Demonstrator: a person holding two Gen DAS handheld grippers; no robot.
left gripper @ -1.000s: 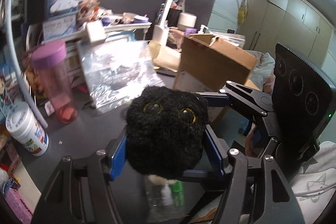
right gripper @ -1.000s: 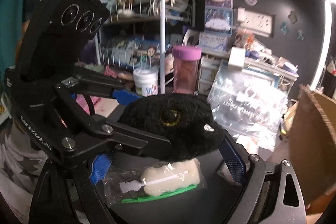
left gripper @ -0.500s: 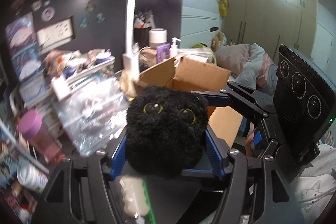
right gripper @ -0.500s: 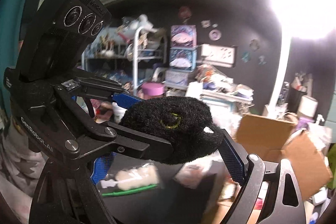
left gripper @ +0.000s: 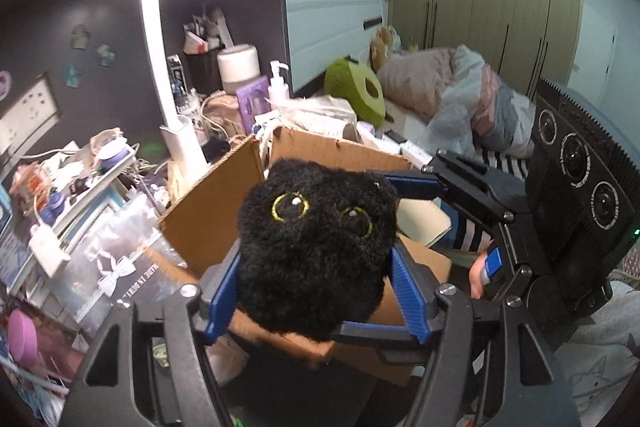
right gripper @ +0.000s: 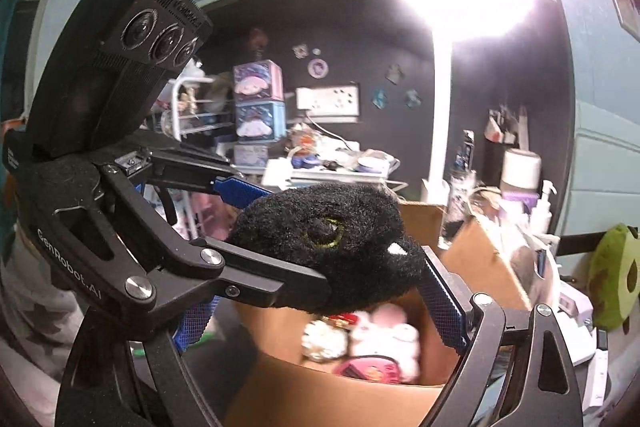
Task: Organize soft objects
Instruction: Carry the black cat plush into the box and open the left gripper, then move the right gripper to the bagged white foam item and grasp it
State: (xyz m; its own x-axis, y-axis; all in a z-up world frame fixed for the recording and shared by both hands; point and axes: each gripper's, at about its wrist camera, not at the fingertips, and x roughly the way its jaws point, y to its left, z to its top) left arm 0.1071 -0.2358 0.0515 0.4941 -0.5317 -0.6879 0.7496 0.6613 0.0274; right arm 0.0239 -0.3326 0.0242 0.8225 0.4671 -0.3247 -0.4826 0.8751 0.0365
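A black fluffy plush with yellow-ringed eyes point(left gripper: 316, 247) is squeezed from both sides. My left gripper point(left gripper: 316, 291) is shut on it, blue pads against its flanks. My right gripper point(right gripper: 324, 291) is also shut on the same plush point(right gripper: 332, 243), crossing the left one. The plush hangs above an open cardboard box point(right gripper: 320, 387), which holds a pink-and-white plush point(right gripper: 388, 331) and other soft toys. The box also shows in the left wrist view point(left gripper: 208, 223), behind and below the plush.
A white desk lamp post point(left gripper: 160, 67) stands behind the box. A cluttered shelf tray point(left gripper: 80, 179) and a clear gift bag point(left gripper: 116, 267) lie left. A green plush point(left gripper: 356, 95) and a bed with bedding point(left gripper: 460, 99) lie to the right. Wardrobes line the far wall.
Both grippers carried the black plush up off the dark desk and rightward, from above the bagged item to over the open cardboard box. Grip on the plush is unchanged.
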